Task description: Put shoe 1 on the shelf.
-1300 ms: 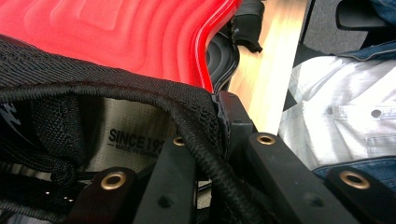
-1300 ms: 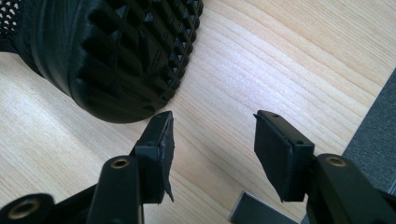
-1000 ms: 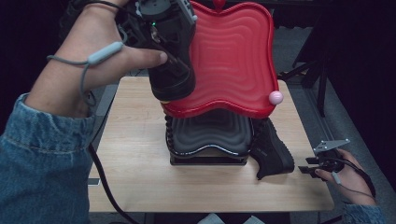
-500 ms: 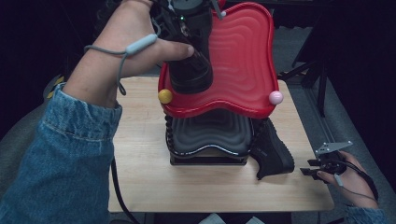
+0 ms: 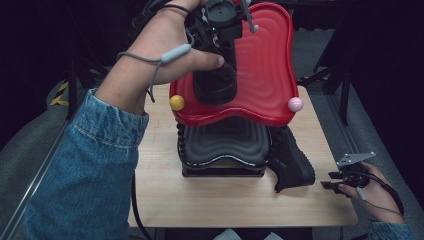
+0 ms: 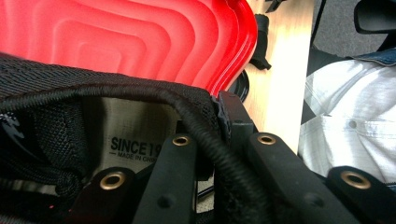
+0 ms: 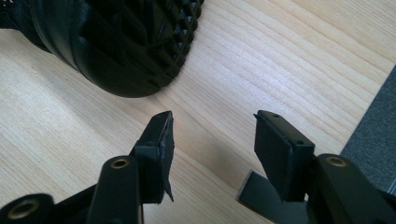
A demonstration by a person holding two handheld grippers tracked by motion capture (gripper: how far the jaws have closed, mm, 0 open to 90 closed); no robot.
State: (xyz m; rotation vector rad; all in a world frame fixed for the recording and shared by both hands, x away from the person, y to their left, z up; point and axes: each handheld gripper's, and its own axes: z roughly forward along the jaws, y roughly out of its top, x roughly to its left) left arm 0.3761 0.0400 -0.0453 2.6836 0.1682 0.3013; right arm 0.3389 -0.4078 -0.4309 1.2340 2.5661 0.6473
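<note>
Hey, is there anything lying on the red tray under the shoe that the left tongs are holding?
Nothing visible. The left tongs are shut on the collar of the black shoe, held over the red tray. The ribbed tray surface around and below it looks bare; the yellow ball and pink ball sit at its front corners, clear of the shoe.

Denim sleeve point(image 5: 85, 170), grey wrist cord point(image 5: 150, 62), black jaws with brass-ringed screw holes.
</note>
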